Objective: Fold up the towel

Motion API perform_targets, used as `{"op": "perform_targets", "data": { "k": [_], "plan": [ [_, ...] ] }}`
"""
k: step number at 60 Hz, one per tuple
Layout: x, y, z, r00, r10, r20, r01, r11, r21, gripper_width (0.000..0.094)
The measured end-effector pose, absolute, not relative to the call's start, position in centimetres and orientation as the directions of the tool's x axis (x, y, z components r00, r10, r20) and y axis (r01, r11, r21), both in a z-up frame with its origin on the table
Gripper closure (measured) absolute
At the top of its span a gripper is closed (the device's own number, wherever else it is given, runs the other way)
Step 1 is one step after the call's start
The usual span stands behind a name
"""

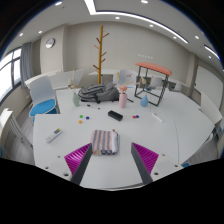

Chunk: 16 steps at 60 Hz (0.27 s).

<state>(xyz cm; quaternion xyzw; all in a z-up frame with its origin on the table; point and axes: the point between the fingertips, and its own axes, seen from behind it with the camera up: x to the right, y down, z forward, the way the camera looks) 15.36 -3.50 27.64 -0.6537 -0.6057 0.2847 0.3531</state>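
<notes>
A folded striped towel (105,143) lies on the white table (60,150), just ahead of my gripper and slightly toward the left finger. My gripper (112,160) is open and empty, hovering above the table's near edge. Its magenta pads (79,156) stand wide apart on either side, and the towel is not touched by either finger.
Beyond the towel lie small items: a black object (115,116), a pink item (82,123), a pink bottle (123,99) and a grey bag (97,92). A chair (44,100) stands at the left, a small table (152,80) and a wooden coat stand (101,50) behind.
</notes>
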Motion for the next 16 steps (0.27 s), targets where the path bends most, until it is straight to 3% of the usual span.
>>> {"op": "perform_targets", "data": {
  "k": [16],
  "plan": [
    [14.0,-0.7,28.9,0.095,0.986,0.137,0.549,0.063,-0.834,0.0087]
  ]
}}
